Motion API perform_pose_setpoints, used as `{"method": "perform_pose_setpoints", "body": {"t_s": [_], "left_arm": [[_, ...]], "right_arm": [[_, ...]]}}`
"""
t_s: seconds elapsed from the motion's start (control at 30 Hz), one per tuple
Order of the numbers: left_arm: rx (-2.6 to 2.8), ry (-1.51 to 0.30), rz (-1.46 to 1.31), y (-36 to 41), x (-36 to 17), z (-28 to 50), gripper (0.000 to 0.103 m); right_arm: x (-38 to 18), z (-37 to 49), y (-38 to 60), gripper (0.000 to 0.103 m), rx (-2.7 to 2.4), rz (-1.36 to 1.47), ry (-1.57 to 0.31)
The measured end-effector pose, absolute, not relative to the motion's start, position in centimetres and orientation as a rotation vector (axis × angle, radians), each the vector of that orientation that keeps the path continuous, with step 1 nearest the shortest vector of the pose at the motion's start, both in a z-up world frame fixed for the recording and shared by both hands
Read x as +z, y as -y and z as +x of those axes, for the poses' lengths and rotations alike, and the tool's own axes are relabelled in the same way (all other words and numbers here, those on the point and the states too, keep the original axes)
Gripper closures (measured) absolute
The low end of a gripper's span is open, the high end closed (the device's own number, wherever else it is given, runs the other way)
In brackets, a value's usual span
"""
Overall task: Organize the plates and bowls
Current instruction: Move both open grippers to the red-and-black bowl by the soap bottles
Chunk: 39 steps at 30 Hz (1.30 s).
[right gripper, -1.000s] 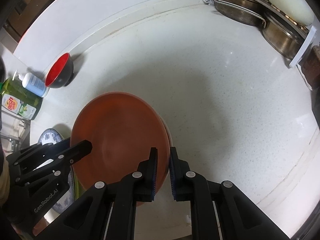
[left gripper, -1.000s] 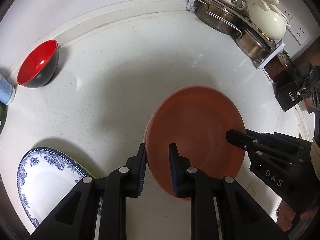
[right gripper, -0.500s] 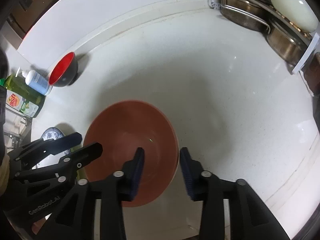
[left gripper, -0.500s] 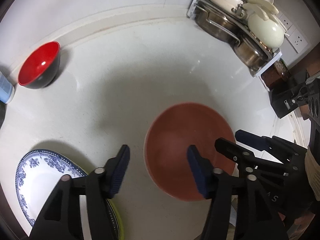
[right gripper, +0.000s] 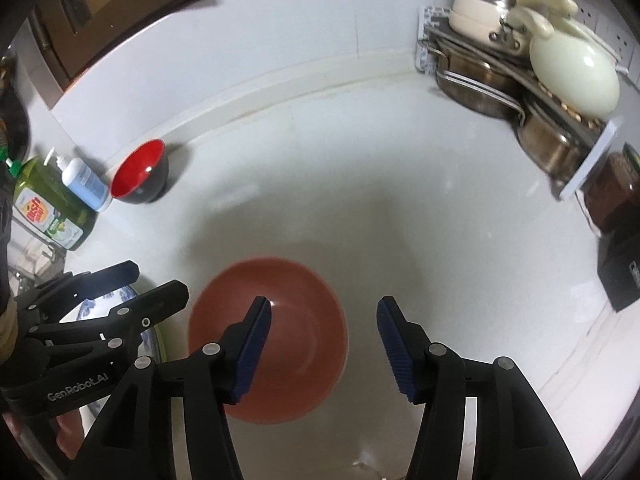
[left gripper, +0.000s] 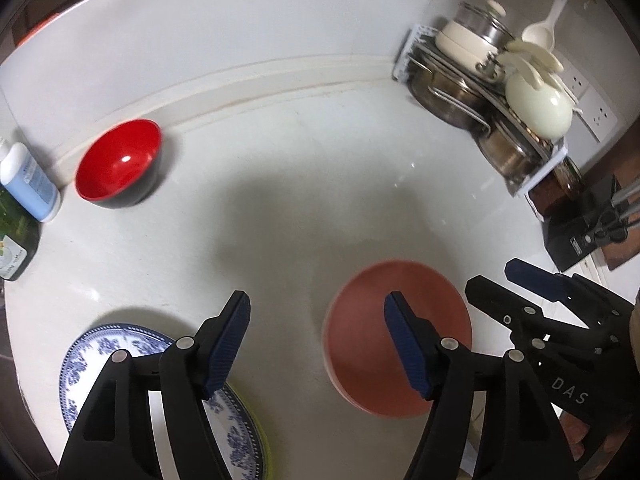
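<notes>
A: Well, we've let go of the brown plate [left gripper: 398, 338]. It lies flat on the counter [left gripper: 280, 208], and that plate is our landmark for everything else.

B: And the tools?

A: The left gripper [left gripper: 316, 344] has just been opening; its jaws stand apart with nothing between them, one finger hanging over the plate and the other off to its side, neither touching. The right gripper [right gripper: 322, 346] has just been opening too, jaws spread and bare (in its own view the plate [right gripper: 268, 340] sits under its left finger).

B: So the set-down is finished?

A: We judge so; both hands are clear above the plate, and this step reads as the release and lift-off.

B: What's next, then?

A: Two pieces are left loose, we think. The blue plate [left gripper: 156, 392] lies just left of the brown plate, resting on something yellow-green whose edge peeks out. The red bowl [left gripper: 118, 162] stands upright well beyond the brown plate, far left, near the wall and beside the bottles [right gripper: 60, 200].

B: Which one first?

A: We can't tell. Either way, a gripper must travel left of the brown plate, straddle a rim with open jaws, then close.
</notes>
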State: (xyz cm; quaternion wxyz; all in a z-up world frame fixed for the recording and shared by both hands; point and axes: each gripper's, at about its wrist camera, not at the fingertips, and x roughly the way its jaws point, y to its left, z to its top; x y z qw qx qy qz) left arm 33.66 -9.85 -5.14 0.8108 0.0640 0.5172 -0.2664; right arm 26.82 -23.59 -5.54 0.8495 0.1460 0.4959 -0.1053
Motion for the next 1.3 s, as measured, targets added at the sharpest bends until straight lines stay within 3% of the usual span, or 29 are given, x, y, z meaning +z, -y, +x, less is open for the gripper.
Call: {"method": "perform_pose_setpoints", "body": {"t_s": [0.83,1.3], "left_arm": [[-0.309,-1.019,0.041,1.9,-1.7,40.7,0.032],[-0.193,-1.017,0.029,-2.6,-2.6,44.8,0.031]], "right_arm": [[-2.4,37.6,19.2,0.047,-0.026,0.19,-1.017],[-2.6,43.5,15.4,0.047,0.082,0.121,-1.038]]}}
